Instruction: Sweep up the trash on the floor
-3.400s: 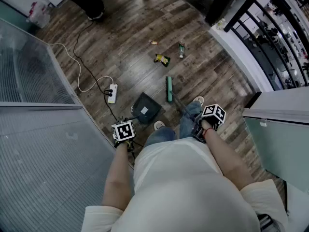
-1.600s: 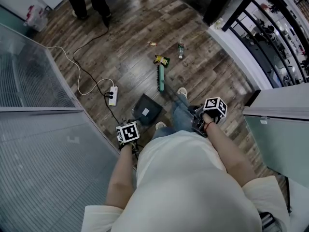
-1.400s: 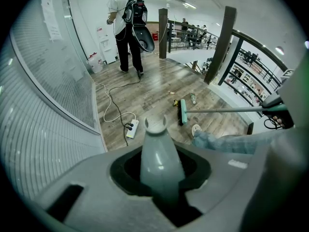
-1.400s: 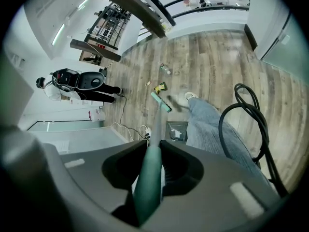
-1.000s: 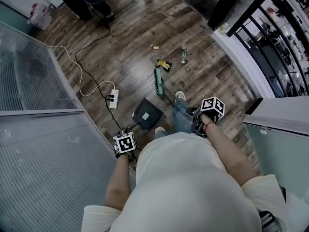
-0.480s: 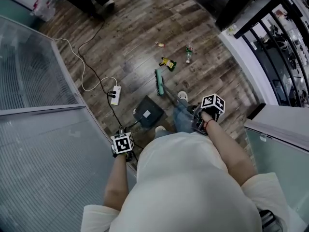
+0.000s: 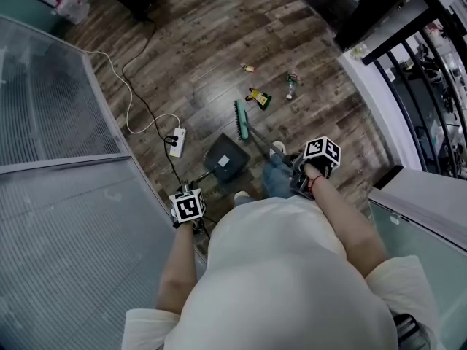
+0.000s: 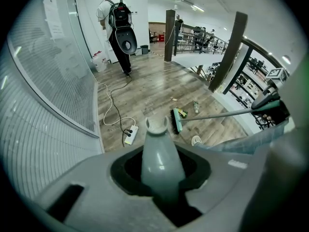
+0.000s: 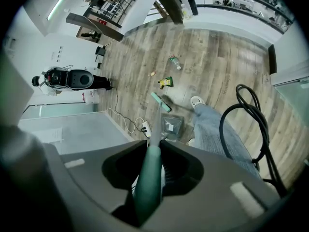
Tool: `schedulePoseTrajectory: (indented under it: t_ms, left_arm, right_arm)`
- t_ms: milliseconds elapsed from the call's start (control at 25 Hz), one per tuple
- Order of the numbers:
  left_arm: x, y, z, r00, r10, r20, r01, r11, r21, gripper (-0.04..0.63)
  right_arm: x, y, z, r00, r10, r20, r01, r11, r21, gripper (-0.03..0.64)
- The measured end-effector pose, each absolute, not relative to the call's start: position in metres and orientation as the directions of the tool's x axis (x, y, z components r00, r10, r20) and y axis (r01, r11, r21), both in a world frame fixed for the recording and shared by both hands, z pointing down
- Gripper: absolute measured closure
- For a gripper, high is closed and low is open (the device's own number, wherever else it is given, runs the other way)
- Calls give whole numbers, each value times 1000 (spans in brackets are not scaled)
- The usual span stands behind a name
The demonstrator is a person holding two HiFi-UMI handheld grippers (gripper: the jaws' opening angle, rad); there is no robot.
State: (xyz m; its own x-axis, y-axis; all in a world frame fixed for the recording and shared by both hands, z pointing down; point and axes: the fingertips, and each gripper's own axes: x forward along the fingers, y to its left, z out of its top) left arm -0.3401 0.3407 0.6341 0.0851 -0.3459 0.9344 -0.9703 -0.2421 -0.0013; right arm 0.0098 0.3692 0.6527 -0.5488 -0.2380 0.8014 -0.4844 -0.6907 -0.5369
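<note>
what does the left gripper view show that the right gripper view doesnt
Only the left gripper view: the grey dustpan handle clamped in the left gripper, and the right gripper seen from outside.
Only the right gripper view: the dustpan's pan on the floor, and a black cable loop beside the person's jeans leg.
Both: the broom, the yellow wrapper, the bottle, the power strip and a person with a backpack.
</note>
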Motion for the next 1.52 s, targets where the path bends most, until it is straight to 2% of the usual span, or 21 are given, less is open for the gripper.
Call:
schedulePoseTrajectory:
  t_ms: [520,1520]
  left_arm:
    - [-277,271,626,30,-370,928,-973,-222,-57,505]
    - [-163,182,638,42,-394,918,-983,-182,-33,505]
  right_arm:
    - [72,311,641,-525,-230,819,-577,-612,-541,520]
    - [182,227,659,-389,-207,898,-736,-517,-438,520]
